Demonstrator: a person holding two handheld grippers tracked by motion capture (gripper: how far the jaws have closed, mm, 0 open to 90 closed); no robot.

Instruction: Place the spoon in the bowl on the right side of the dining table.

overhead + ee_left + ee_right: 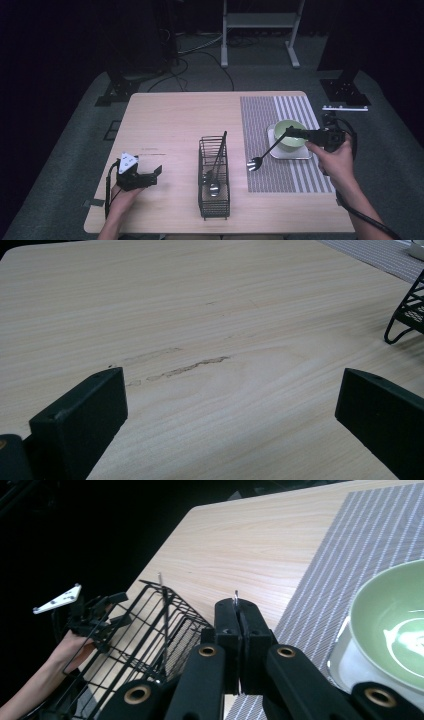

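My right gripper (295, 133) pinches fork (264, 152) by handle, above striped mat (260, 115), beside green bowl (290, 134), ready to lay down. My left gripper (150, 175) wide open, empty, resting on table (165, 120), out of way.

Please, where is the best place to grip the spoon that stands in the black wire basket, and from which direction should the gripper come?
Grip the spoon by the upper end of its handle, coming from above. The handle leans up past the wire basket rim, while the bowl lies low inside the wires, probably hard to reach. The open left gripper, beside the basket, seems nearest.
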